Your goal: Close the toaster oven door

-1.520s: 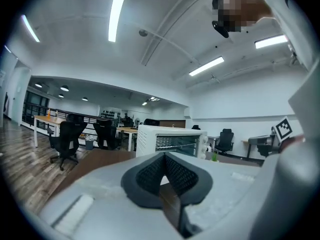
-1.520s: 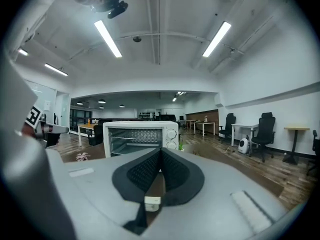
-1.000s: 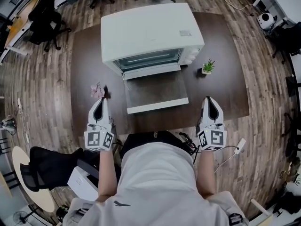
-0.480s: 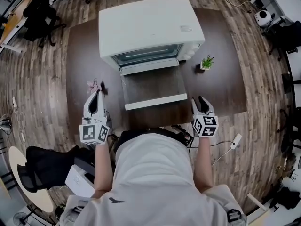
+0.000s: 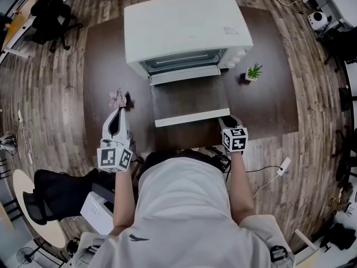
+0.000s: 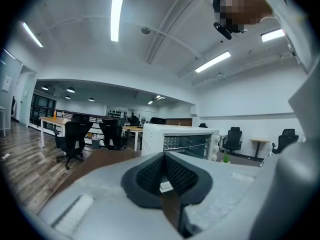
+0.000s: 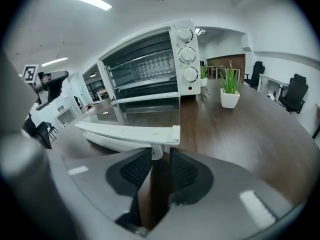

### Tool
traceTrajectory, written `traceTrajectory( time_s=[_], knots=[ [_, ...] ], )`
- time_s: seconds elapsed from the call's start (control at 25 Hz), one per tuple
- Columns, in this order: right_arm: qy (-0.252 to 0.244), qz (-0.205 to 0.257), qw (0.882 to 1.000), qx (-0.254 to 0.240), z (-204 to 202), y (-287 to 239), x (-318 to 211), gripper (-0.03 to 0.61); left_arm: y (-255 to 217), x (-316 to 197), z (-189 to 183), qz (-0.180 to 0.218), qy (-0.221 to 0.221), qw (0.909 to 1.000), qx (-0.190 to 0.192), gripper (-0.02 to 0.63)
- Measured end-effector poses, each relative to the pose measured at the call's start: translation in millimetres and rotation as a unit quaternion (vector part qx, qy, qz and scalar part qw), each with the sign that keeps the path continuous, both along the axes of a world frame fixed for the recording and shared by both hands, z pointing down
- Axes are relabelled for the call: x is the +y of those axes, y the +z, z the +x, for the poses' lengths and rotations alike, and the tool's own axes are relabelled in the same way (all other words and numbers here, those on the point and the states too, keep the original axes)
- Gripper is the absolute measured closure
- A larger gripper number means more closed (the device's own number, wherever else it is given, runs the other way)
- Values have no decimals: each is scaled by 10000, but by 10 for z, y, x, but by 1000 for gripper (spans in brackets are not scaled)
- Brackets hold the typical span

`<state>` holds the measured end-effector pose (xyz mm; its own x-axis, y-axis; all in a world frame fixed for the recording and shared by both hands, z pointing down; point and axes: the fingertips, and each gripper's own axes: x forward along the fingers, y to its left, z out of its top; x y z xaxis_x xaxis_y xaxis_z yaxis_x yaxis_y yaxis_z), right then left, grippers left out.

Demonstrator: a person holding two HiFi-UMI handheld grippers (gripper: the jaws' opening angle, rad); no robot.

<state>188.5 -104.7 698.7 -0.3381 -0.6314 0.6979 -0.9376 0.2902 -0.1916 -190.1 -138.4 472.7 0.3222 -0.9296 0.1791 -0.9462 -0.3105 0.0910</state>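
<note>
Two tongs are out, but only the right tongs (image 7: 160, 159) matter for this step. They sit at the near edge of the surface (image 5: 268, 99), at the right end of the white handle (image 7: 130, 133) on the dropped door (image 5: 189, 102). Their jaws are opening, with the handle's short post between the pads and not yet pinched. The toaster oven (image 5: 187, 29) stands at the far middle of the surface, and its door lies flat toward the near edge, fully open. The left tongs (image 5: 116, 116) hang closed and empty over the near left part, just beside a small pink thing (image 5: 117, 98). A good close probably needs no tight grip: get a jaw under the handle bar, or close lightly on it, then lift in an arc about the hinge at the oven's mouth rather than pushing straight back. Lifting from one end may twist the door or nudge the light oven backward, so working nearer the handle's middle looks safer. The potted plant (image 5: 254, 71) stands well clear to the right.
</note>
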Motion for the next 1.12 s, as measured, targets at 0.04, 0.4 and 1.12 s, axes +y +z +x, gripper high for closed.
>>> traceTrajectory(
  time_s=[0.04,0.4,1.12],
  knots=[
    [-5,95,9999,-35,-12,-16,16,477,1,5,-9,-5,6,10000,-6,612],
    [32,594,9981,-163,-45,-312,14,509,-23,-5,-48,2,12,10000,2,612],
    [80,3136,9485,-446,-243,-2477,-1513,536,20,25,-138,-97,-138,9999,2,612]
  ],
)
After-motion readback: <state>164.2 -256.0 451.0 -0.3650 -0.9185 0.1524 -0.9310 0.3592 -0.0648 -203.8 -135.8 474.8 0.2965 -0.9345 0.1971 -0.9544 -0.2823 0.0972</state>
